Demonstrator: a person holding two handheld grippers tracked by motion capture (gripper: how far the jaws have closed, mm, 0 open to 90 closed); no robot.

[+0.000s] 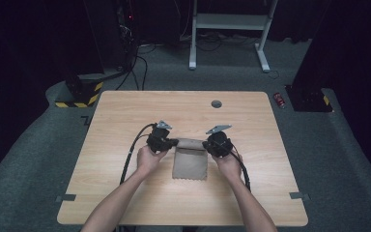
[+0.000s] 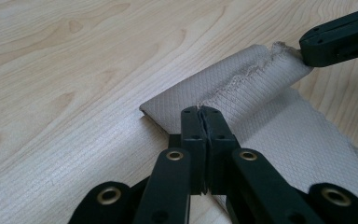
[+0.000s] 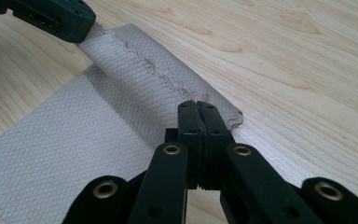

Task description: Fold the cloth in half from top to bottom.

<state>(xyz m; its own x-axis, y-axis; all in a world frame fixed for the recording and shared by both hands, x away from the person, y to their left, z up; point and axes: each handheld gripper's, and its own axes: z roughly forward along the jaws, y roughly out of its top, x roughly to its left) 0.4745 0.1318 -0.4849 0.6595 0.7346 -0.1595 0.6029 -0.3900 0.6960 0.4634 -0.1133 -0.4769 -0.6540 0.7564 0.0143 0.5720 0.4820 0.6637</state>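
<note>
A beige waffle-weave cloth (image 1: 190, 162) lies on the wooden table (image 1: 125, 111), its far edge rolled over toward the person. My left gripper (image 1: 176, 143) is shut on the left end of that rolled edge, and my right gripper (image 1: 206, 144) is shut on the right end. In the left gripper view the shut jaws (image 2: 200, 110) pinch the cloth (image 2: 242, 84) near its corner, with the right gripper (image 2: 340, 37) at the roll's other end. In the right gripper view the shut jaws (image 3: 197, 103) pinch the cloth (image 3: 98, 126), and the left gripper (image 3: 56, 16) holds the far end.
A round grey grommet (image 1: 216, 103) sits in the table near its far edge. Tape marks (image 1: 65, 197) lie at the near corners. Beyond the table stand a white frame (image 1: 229, 29) and a yellow-black striped base (image 1: 79, 96); a red can (image 1: 279, 100) lies on the carpet.
</note>
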